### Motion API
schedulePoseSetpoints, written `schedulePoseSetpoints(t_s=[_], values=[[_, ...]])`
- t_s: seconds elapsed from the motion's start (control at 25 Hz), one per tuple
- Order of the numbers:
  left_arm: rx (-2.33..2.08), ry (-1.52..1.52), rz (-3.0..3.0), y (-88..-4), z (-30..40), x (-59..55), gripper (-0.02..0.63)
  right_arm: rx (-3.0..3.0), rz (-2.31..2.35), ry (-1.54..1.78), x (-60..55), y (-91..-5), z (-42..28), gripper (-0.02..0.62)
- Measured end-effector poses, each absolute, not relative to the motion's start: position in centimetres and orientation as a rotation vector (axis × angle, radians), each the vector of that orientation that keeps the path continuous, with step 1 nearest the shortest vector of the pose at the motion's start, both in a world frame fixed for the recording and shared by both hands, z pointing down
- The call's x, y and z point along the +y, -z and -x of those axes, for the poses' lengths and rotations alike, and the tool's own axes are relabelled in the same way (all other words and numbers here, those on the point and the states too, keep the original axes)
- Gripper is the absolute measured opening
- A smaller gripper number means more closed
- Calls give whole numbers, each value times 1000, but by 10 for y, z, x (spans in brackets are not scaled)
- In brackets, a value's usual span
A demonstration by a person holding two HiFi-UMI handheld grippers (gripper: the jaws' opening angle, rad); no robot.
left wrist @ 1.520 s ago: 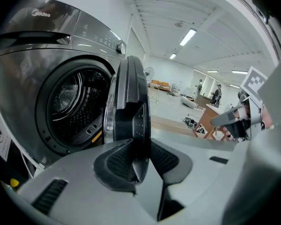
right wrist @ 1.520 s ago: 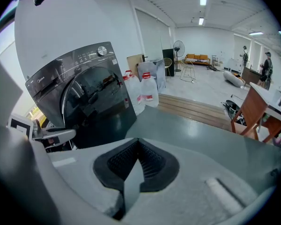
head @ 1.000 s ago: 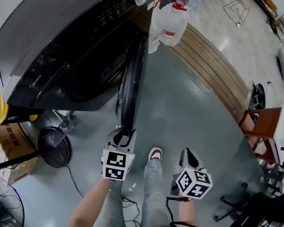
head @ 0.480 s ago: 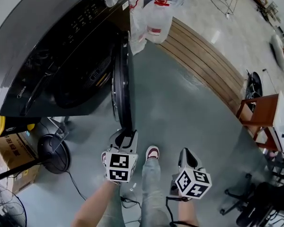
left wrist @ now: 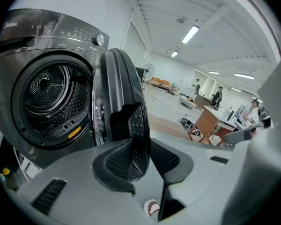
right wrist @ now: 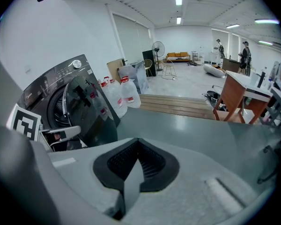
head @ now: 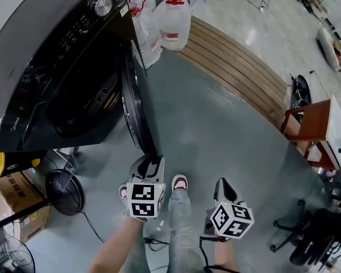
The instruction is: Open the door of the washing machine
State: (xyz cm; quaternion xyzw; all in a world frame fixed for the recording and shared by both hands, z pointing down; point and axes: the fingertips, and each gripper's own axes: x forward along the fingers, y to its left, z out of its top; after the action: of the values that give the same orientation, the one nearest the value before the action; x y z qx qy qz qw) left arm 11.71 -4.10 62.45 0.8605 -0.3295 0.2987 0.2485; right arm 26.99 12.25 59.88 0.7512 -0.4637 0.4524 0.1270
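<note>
The dark front-loading washing machine [head: 57, 67] fills the upper left of the head view. Its round door [head: 131, 107] stands swung out, edge-on toward me. My left gripper [head: 149, 162] holds the door's free edge at its low near end. In the left gripper view the black door rim [left wrist: 131, 125] sits between the pads, and the bare steel drum [left wrist: 51, 93] shows to the left. My right gripper [head: 223, 183] hangs to the right over the floor, shut on nothing. Its pads [right wrist: 152, 165] meet, with the machine [right wrist: 51, 93] and the glass door [right wrist: 89, 111] off to the left.
Large water jugs [head: 170, 24] stand beside the machine by a strip of wooden planks [head: 233, 67]. A black floor fan [head: 59, 189] and a cardboard box [head: 14, 189] sit lower left. A wooden table [head: 307, 129] stands at right. My shoe [head: 179, 182] is between the grippers.
The door has swung further out from the machine with the left gripper still on its edge. The machine has shifted left and up in the head view. The right gripper looks unchanged.
</note>
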Motion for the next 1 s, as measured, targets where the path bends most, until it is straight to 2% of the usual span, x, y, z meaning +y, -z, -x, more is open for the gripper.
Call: schedulePoseSetpoints(t_s=[1.0], values=[[-902,-819,-2261,-620,-205,-33,115,-1326,-2231,-1342,132,-598,-347,5]])
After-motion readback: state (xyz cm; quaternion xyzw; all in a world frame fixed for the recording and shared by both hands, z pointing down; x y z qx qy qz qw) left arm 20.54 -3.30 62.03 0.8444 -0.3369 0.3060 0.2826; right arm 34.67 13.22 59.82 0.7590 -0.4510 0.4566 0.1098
